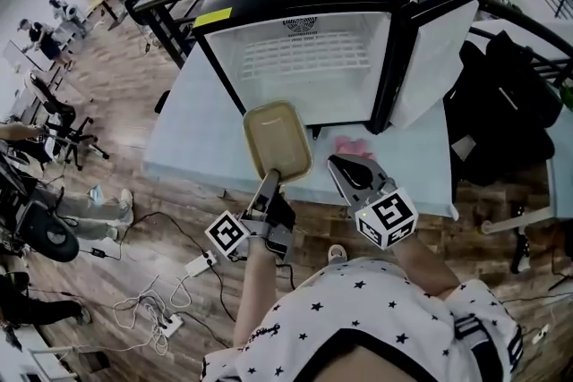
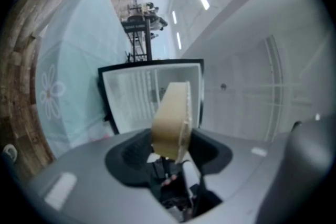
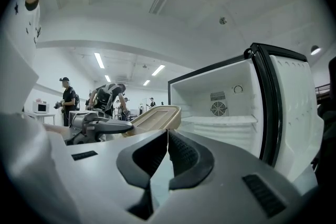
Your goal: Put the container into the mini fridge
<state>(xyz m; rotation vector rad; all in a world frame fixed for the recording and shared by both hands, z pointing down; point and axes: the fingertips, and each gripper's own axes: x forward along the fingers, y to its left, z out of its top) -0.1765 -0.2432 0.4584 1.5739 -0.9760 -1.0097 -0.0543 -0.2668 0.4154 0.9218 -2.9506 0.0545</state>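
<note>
The beige lidded container [image 1: 278, 141] is held level by its near edge, with my left gripper [image 1: 272, 179] shut on it. It hangs over the table's front edge, just in front of the open mini fridge [image 1: 304, 49]. In the left gripper view the container [image 2: 172, 120] stands edge-on between the jaws, with the fridge [image 2: 136, 102] behind it. My right gripper [image 1: 346, 164] is beside it on the right, shut, with nothing in it. In the right gripper view its jaws [image 3: 168, 135] meet at the tips, and the container [image 3: 155, 117] and white fridge interior [image 3: 226, 107] lie ahead.
The fridge stands on a pale blue table [image 1: 192, 134], its door [image 1: 439, 58] swung open to the right. A pink cloth [image 1: 354, 145] lies before the fridge. Black bags [image 1: 501, 103] sit at the right. Cables and a power strip [image 1: 166, 309] lie on the floor. People work at far desks.
</note>
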